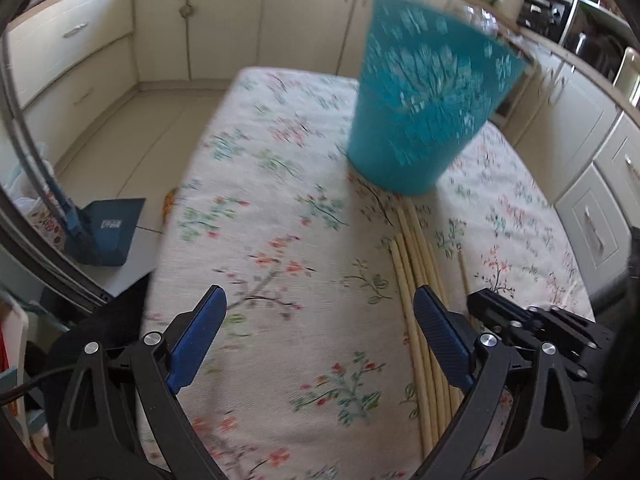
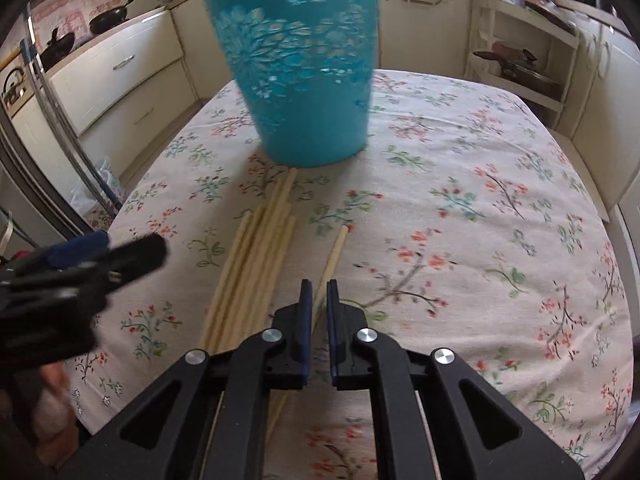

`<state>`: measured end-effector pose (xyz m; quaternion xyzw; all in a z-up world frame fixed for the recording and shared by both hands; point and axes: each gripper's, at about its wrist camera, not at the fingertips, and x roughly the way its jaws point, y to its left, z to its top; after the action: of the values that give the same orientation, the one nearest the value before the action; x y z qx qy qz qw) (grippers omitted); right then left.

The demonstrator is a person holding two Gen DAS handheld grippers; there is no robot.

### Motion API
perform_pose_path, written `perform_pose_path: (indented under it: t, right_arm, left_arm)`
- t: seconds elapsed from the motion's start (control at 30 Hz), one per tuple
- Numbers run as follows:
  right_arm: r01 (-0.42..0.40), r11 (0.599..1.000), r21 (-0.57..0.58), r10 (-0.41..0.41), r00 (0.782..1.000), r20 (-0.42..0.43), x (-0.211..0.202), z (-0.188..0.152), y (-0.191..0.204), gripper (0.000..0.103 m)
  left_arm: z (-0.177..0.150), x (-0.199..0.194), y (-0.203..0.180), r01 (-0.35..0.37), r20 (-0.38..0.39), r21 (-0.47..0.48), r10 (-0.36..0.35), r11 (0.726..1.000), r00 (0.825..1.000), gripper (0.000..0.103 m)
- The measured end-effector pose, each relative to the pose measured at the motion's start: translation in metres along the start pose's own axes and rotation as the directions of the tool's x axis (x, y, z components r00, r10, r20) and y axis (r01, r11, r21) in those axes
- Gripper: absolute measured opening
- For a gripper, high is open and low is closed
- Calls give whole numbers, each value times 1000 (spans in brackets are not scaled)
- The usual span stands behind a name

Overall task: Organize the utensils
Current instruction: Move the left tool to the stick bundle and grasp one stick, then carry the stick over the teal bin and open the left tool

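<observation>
A teal cut-out basket [image 1: 420, 100] [image 2: 304, 80] stands upright on the flowered tablecloth [image 1: 260, 200] [image 2: 480, 200]. In front of it lies a bundle of pale chopsticks [image 1: 412, 248] [image 2: 256, 264]. One single chopstick [image 1: 463, 268] [image 2: 334, 252] lies just right of the bundle. My right gripper [image 2: 318, 286] [image 1: 482, 296] is low over the cloth, its blue pads closed on this single chopstick. My left gripper [image 1: 320, 300] [image 2: 132, 246] stands wide open left of it. Its right pad hangs over the bundle, with nothing between the fingers.
Cream kitchen cabinets [image 1: 80, 60] ring the table on all sides. A blue dustpan [image 1: 108, 232] sits on the floor past the table's left edge. An open shelf with pans [image 2: 520, 64] stands behind the table at the right. Pans [image 2: 108, 20] rest on the left counter.
</observation>
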<state>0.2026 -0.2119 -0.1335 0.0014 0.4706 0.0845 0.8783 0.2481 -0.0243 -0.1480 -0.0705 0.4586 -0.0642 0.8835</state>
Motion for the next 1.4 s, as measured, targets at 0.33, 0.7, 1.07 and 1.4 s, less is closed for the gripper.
perform_pose_path:
  t: [0.33, 0.7, 1.07, 1.4]
  right_arm:
    - [-41, 998, 45, 40, 999, 22, 0, -3, -7, 8]
    - [-62, 996, 60, 61, 998, 24, -1, -3, -10, 8]
    - [-53, 997, 50, 51, 998, 38, -1, -4, -10, 9]
    - [-68, 996, 65, 65, 997, 47, 0, -3, -11, 11]
  left_arm:
    - [-2, 28, -28, -87, -29, 96, 90, 992, 996, 91]
    - [-1, 29, -32, -128, -16, 153, 132, 980, 991, 81]
    - [5, 29, -65, 16, -62, 301, 3, 954, 998, 5]
    - [82, -97, -35, 279, 196, 210, -320, 937, 927, 5]
